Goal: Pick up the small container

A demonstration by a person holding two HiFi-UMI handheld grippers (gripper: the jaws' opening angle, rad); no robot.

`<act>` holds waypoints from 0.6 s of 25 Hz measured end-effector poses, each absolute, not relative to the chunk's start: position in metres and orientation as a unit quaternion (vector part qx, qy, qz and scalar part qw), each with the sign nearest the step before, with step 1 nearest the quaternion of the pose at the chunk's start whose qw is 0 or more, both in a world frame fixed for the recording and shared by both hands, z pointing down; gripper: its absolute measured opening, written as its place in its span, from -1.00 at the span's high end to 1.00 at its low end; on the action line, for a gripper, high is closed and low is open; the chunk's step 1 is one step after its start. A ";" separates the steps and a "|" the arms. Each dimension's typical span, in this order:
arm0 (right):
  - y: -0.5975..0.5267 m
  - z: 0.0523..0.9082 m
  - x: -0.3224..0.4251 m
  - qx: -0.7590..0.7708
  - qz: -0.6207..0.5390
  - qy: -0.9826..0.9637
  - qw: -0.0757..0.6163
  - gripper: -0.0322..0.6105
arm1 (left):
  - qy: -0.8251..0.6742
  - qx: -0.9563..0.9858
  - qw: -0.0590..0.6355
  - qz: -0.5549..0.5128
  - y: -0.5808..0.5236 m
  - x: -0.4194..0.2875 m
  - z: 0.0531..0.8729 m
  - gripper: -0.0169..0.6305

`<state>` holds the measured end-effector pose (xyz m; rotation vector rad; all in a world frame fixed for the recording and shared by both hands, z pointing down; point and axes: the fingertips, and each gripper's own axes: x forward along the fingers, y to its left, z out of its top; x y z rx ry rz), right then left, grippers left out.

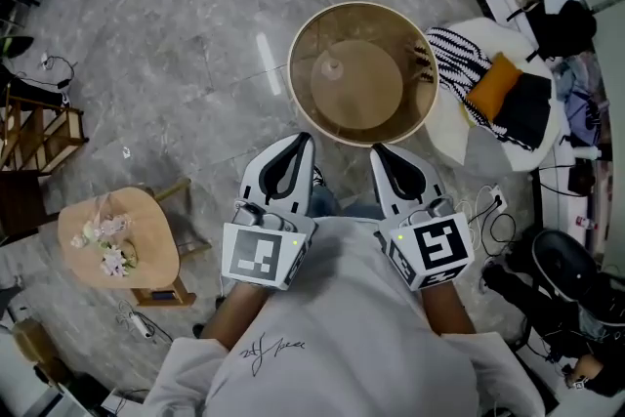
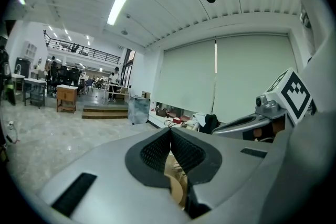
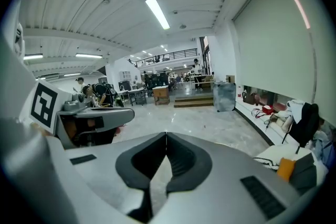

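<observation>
Two grey-and-white tongs show, the left tongs (image 1: 298, 147) and the right tongs (image 1: 382, 154), side by side close to the person's chest. They point forward at one round light-brown wooden desk (image 1: 376, 103). Both pairs of jaws are pressed together with nothing between them. One small pale container (image 1: 332, 68) stands on the desk left of its middle, well apart from both tongs. One small wooden side table (image 1: 151, 215) stands at the left on the grey marble floor (image 1: 176, 34).

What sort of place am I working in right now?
Probably a large open-plan workshop or office hall, not a home: a polished stone floor, desks with people at work in the distance, and a railed mezzanine under strip lights.
</observation>
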<state>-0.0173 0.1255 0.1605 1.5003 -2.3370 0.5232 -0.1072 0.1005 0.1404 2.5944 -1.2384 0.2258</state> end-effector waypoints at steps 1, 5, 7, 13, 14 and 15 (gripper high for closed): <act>0.122 0.161 -0.020 0.525 0.184 -0.816 0.156 0.85 | -0.426 0.892 0.131 0.079 0.098 -0.111 0.142 0.89; 0.111 0.163 -0.028 0.516 0.178 -0.822 0.161 0.85 | -0.427 0.890 0.140 0.083 0.091 -0.118 0.148 0.89; 0.106 0.167 -0.025 0.514 0.177 -0.823 0.168 0.85 | -0.429 0.888 0.145 0.086 0.085 -0.117 0.152 0.89; 0.087 0.172 -0.014 0.504 0.176 -0.827 0.176 0.85 | -0.428 0.886 0.150 0.099 0.069 -0.108 0.159 0.89; 0.083 0.173 -0.012 0.500 0.176 -0.830 0.176 0.85 | -0.429 0.885 0.150 0.101 0.066 -0.105 0.160 0.89; 0.078 0.175 -0.010 0.495 0.175 -0.833 0.177 0.85 | -0.430 0.884 0.150 0.104 0.062 -0.102 0.161 0.89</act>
